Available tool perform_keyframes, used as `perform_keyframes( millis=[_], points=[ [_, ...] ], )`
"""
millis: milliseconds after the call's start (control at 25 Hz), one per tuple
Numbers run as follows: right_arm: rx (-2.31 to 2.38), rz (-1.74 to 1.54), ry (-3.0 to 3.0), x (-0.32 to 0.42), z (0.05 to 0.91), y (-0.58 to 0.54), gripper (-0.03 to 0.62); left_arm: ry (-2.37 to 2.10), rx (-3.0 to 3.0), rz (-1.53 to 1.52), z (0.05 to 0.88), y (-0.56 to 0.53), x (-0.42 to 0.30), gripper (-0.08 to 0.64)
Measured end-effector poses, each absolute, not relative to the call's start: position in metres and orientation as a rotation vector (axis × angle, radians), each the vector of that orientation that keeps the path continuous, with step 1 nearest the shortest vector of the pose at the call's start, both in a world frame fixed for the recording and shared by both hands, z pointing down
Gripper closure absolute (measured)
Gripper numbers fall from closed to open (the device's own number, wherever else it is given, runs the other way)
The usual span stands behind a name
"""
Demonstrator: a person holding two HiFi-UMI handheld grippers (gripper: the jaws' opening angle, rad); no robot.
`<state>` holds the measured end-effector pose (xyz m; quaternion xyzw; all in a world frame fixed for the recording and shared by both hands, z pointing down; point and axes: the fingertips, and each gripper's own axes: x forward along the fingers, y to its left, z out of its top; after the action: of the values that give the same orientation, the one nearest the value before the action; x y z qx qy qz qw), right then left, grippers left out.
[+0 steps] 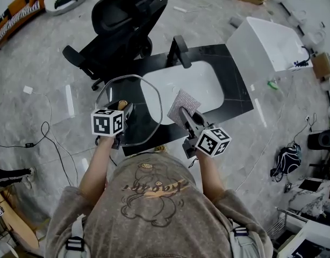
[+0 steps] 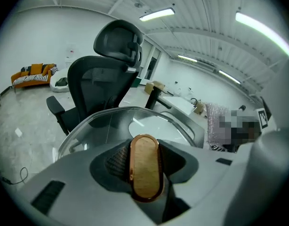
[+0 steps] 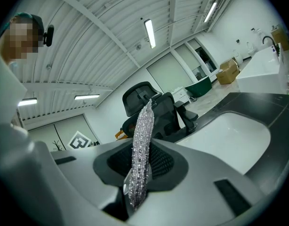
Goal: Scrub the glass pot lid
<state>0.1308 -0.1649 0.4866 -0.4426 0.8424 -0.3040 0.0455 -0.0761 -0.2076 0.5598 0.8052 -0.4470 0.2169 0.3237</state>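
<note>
The glass pot lid (image 1: 145, 104) with a metal rim hangs tilted over the black counter's near left corner. My left gripper (image 1: 124, 108) is shut on its knob. In the left gripper view the oval wood-and-copper knob (image 2: 145, 166) sits clamped between the jaws of my left gripper (image 2: 145, 173), with the clear lid (image 2: 107, 124) spreading out beyond it. My right gripper (image 1: 183, 113) is shut on a silvery scrub cloth (image 1: 185, 103), held just right of the lid over the sink's near edge. In the right gripper view the cloth (image 3: 141, 145) stands on edge between the jaws of my right gripper (image 3: 139, 173).
A white sink basin (image 1: 200, 85) is set in a black counter (image 1: 237, 93), with a black faucet (image 1: 178, 50) at its far edge. A black office chair (image 1: 124, 18) stands behind on the left. A white box (image 1: 267, 42) stands to the right. Cables lie on the floor.
</note>
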Motion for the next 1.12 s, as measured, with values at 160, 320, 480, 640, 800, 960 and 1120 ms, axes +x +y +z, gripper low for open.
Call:
perform_keyframes(
  millis=[160, 320, 480, 640, 800, 960, 1120],
  points=[
    [-1.365, -0.93, 2.576, 0.131, 0.488, -0.16, 0.515, -1.146, 2.095, 0.665, 0.591, -0.214, -0.068, 0.383],
    [-1.379, -0.934, 2.564, 0.132, 0.489, -0.158, 0.515, -1.1, 2.076, 0.73, 0.621, -0.218, -0.059, 0.383],
    [-1.384, -0.942, 2.554, 0.134, 0.49, -0.157, 0.515, -1.092, 2.058, 0.808, 0.644, -0.222, -0.056, 0.383],
    [-1.382, -0.956, 2.557, 0.133, 0.494, -0.155, 0.515, -1.106, 2.033, 0.873, 0.656, -0.225, -0.058, 0.383],
    [-1.38, -0.97, 2.557, 0.132, 0.498, -0.154, 0.515, -1.11, 2.02, 0.882, 0.662, -0.227, -0.057, 0.383],
    [-1.374, -0.982, 2.557, 0.128, 0.502, -0.154, 0.515, -1.11, 2.018, 0.889, 0.665, -0.228, -0.055, 0.382],
    [-1.367, -0.988, 2.562, 0.126, 0.502, -0.153, 0.515, -1.113, 2.014, 0.887, 0.666, -0.227, -0.053, 0.38]
  ],
)
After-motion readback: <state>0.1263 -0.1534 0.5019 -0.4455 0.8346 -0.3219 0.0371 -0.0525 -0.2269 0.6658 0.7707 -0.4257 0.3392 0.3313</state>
